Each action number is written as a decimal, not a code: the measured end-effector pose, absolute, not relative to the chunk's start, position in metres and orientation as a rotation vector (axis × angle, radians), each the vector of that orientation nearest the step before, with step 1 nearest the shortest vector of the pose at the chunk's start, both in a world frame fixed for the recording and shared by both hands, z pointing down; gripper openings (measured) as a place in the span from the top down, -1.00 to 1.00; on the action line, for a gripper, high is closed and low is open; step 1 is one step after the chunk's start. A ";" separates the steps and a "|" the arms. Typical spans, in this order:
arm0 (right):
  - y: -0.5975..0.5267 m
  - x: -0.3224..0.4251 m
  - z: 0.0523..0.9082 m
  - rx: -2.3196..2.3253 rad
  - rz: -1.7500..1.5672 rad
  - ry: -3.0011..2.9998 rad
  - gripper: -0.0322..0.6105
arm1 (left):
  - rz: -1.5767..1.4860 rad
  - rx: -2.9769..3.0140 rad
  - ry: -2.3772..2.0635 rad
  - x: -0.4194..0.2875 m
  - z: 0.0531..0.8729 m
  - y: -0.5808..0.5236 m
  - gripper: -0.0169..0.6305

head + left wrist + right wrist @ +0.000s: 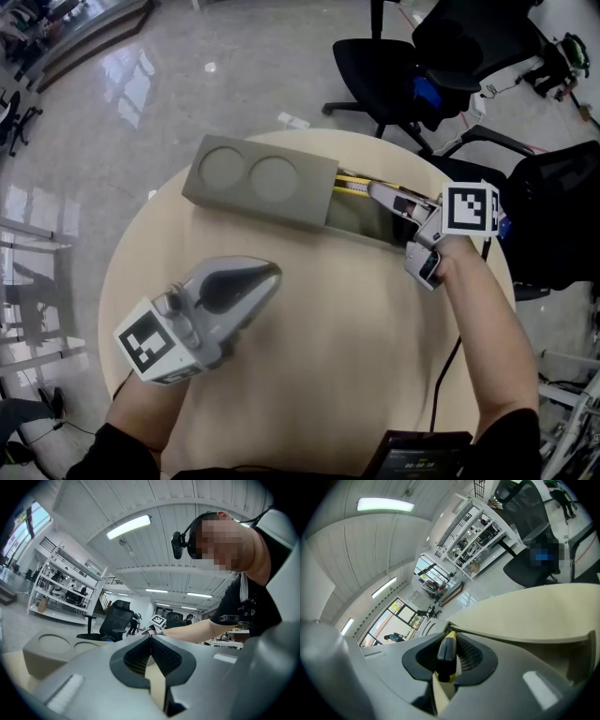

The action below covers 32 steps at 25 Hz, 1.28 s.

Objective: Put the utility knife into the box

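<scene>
Placement is nearly done — my right tongs (373, 192) are clamped on the utility knife (351, 184), its yellow body at the open compartment at the right end of the box (309, 187). What is left, I judge, is to lower it in and let go. My left tongs (270, 273) are closed on nothing above the worktop (328, 328) — idle.
</scene>
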State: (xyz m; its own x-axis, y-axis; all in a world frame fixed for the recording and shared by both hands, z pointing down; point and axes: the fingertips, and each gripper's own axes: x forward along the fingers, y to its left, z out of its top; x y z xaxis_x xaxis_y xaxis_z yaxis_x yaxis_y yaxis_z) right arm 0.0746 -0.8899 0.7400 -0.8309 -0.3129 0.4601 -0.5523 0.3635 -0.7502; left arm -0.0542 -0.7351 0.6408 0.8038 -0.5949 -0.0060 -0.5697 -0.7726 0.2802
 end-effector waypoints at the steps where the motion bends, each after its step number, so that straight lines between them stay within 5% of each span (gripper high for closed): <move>1: -0.890 0.078 0.743 0.801 1.492 -2.352 0.63 | -0.143 2.739 -0.904 -0.055 0.643 -0.736 0.93; 11: -0.894 0.067 0.745 0.780 1.341 -2.330 0.51 | -0.105 2.723 -0.876 -0.047 0.654 -0.740 0.93; 17: -0.890 0.064 0.728 0.804 1.109 -2.346 -0.31 | -0.107 2.727 -0.872 -0.048 0.661 -0.742 0.93; 21: -0.894 0.079 0.727 0.906 0.965 -2.295 -0.54 | -0.097 2.724 -0.871 -0.048 0.667 -0.742 0.93; 27: -0.894 0.091 0.708 0.988 0.813 -2.345 -0.52 | -0.114 2.718 -0.876 -0.051 0.664 -0.738 0.93; 32: -0.875 0.102 0.679 1.022 0.742 -2.474 -0.21 | -0.136 2.719 -0.892 -0.052 0.650 -0.733 0.93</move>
